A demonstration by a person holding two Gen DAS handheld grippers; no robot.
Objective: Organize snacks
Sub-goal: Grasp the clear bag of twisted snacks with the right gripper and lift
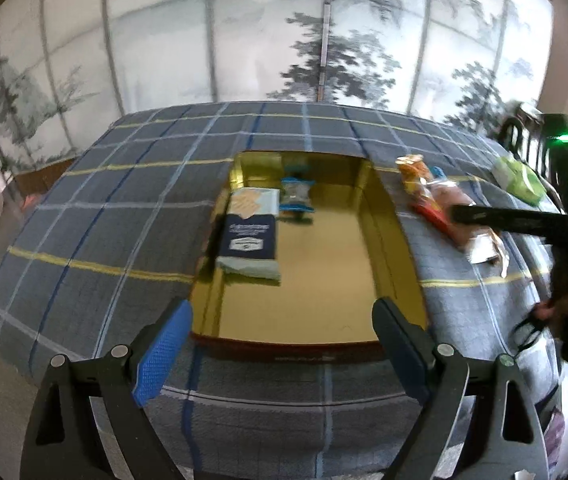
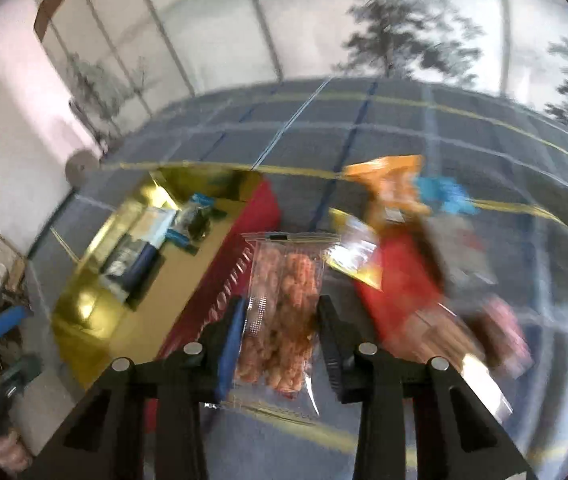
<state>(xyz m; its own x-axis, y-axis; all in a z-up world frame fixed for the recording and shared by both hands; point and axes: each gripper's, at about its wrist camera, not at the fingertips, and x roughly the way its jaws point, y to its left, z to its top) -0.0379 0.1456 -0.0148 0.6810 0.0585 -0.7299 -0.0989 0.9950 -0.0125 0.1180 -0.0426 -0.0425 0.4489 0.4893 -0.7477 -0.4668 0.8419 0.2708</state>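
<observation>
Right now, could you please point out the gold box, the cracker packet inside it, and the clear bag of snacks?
Gold box [image 1: 324, 264]: left wrist view, bare inner floor.
Cracker packet [image 1: 248, 236]: left wrist view, dark blue label.
Clear bag of snacks [image 2: 284, 304]: right wrist view, its middle.

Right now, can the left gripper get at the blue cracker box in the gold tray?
Probably yes. The left gripper is open and empty over the near edge of the gold tray, and the cracker box lies straight ahead with nothing in front of it or on top.
</observation>
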